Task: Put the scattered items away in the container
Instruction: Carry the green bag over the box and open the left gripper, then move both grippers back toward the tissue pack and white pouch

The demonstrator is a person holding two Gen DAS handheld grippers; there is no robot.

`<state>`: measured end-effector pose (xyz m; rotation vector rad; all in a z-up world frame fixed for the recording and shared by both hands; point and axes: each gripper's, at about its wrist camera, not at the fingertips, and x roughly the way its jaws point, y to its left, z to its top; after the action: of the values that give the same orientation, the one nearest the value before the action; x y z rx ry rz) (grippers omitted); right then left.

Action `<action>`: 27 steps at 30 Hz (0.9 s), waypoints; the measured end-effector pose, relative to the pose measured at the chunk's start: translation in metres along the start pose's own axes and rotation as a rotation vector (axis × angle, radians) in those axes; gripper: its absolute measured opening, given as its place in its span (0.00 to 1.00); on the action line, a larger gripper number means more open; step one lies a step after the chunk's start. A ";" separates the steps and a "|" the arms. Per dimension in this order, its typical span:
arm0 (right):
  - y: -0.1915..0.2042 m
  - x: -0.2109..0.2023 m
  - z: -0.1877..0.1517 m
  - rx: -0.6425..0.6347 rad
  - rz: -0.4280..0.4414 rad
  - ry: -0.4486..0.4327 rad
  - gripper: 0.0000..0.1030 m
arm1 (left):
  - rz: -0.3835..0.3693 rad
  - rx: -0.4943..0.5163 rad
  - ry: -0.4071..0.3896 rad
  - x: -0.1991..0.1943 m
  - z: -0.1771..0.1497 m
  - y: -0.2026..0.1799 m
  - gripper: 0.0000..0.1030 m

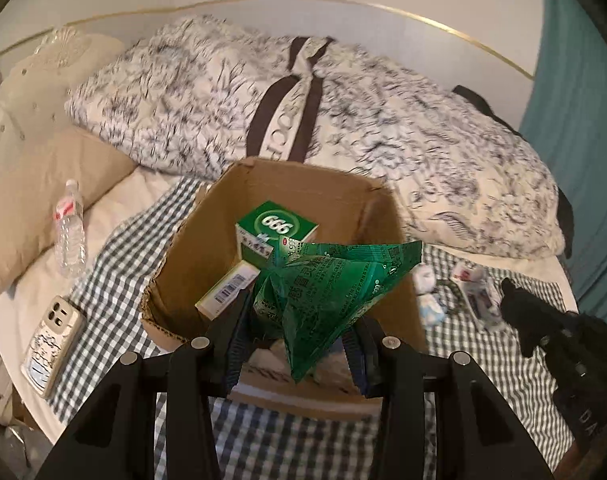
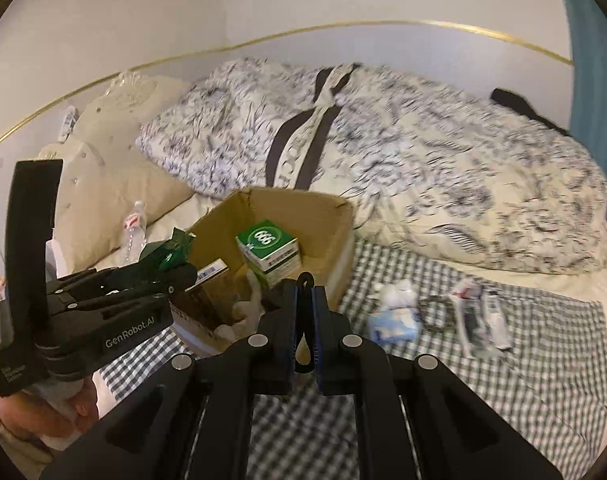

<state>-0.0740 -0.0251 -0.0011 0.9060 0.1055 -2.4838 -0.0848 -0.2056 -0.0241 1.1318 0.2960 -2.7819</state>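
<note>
An open cardboard box [image 1: 303, 184] stands on the checked cloth on a bed; it also shows in the right wrist view [image 2: 335, 236]. Inside lie a green "999" carton [image 1: 275, 228] and a slim white barcode box [image 1: 227, 292]. My left gripper [image 1: 299, 336] is shut on green foil sachets [image 1: 331, 292] and holds them over the box's near edge. My right gripper [image 2: 304, 304] is shut on a thin black loop, like a hair tie [image 2: 303, 336], just right of the box. Its dark body shows in the left wrist view [image 1: 543, 328].
Right of the box on the cloth lie a tissue pack [image 2: 395, 320], a dark ring [image 2: 435, 312] and small tubes [image 2: 483, 320]. A water bottle [image 1: 69, 228] and a phone [image 1: 51, 344] lie left. A patterned quilt [image 1: 343, 112] is piled behind.
</note>
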 end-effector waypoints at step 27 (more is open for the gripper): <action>-0.005 0.087 0.031 0.133 0.111 -0.040 0.69 | 0.014 -0.074 -0.069 0.024 0.010 0.038 1.00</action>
<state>-0.1517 -0.0649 -0.0314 0.8897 -0.1218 -2.4270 -0.1013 -0.2458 -0.0386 1.0148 0.3785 -2.7666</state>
